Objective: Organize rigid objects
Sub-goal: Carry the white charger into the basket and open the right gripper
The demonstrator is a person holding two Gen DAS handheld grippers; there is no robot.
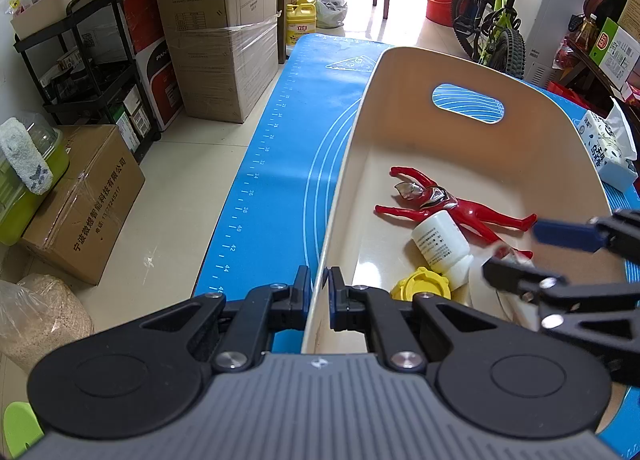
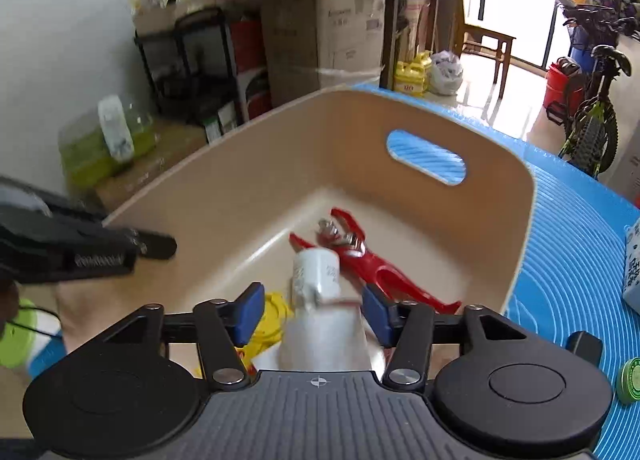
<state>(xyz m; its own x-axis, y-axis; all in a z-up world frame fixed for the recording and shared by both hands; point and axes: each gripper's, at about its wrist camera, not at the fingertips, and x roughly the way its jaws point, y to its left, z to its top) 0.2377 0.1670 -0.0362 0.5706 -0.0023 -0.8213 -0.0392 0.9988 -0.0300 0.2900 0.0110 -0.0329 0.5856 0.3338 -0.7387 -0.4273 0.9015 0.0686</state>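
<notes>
- Left wrist view: the left gripper (image 1: 319,292) pinches the near wall of the beige bin (image 1: 472,72), steadying it; hold it firm. The white bottle (image 1: 438,244) lies inside on the red figure (image 1: 468,208), its small print unreadable. A floor box reads "13777245217".
- Right wrist view: the right gripper (image 2: 316,314) stands spread around a blurred white object (image 2: 324,336); back straight out. No legible writing.

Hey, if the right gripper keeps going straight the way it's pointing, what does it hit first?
Most likely the white bottle: it lies between the right gripper's open jaws, just ahead in the beige bin. Beyond it lies the red toy figure. Blur makes depth uncertain.
</notes>
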